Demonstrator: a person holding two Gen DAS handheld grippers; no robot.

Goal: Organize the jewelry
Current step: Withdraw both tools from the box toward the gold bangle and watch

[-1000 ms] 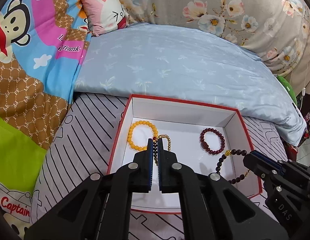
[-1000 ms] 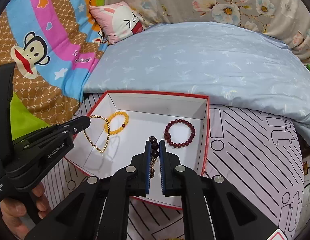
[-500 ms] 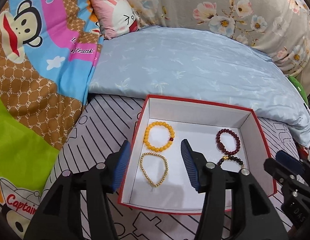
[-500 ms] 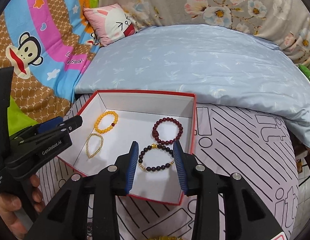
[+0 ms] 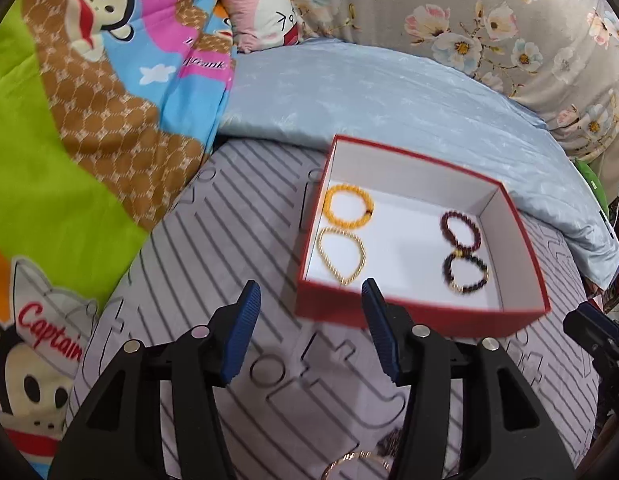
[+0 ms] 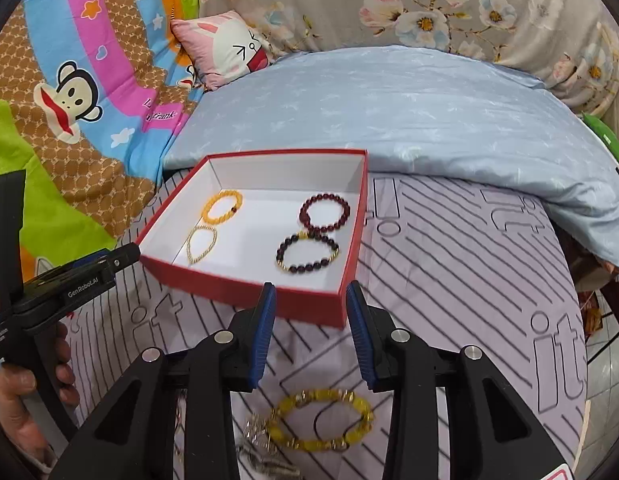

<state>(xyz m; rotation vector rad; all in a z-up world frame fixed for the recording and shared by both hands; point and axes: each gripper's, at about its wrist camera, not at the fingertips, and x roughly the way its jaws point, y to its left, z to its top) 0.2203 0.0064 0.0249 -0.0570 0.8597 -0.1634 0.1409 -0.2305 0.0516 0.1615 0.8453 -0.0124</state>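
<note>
A red box (image 5: pixel 413 318) (image 6: pixel 245 286) with a white inside lies on the striped mat. It holds an orange bead bracelet (image 5: pixel 348 210) (image 6: pixel 222 206), a thin gold one (image 5: pixel 341 255) (image 6: pixel 200 245), a dark red one (image 5: pixel 460 229) (image 6: pixel 324 213) and a dark bead one with gold accents (image 5: pixel 465 273) (image 6: pixel 307 257). My left gripper (image 5: pixel 309 334) is open and empty, in front of the box's near left corner. My right gripper (image 6: pixel 309 334) is open and empty, in front of the near wall. A yellow bead bracelet (image 6: pixel 321 420) and a silver chain (image 6: pixel 261 446) lie on the mat below it.
More jewelry (image 5: pixel 357 460) lies on the mat at the bottom of the left wrist view. A light blue pillow (image 6: pixel 389 104), cartoon bedding (image 5: pixel 69 120) and a pink cushion (image 6: pixel 225 46) surround the mat (image 6: pixel 449 280). The mat's right edge drops off.
Both grippers were shut on bracelets over the box, opened and left the gold and dark bead bracelets inside, then drew back toward the near side of the box.
</note>
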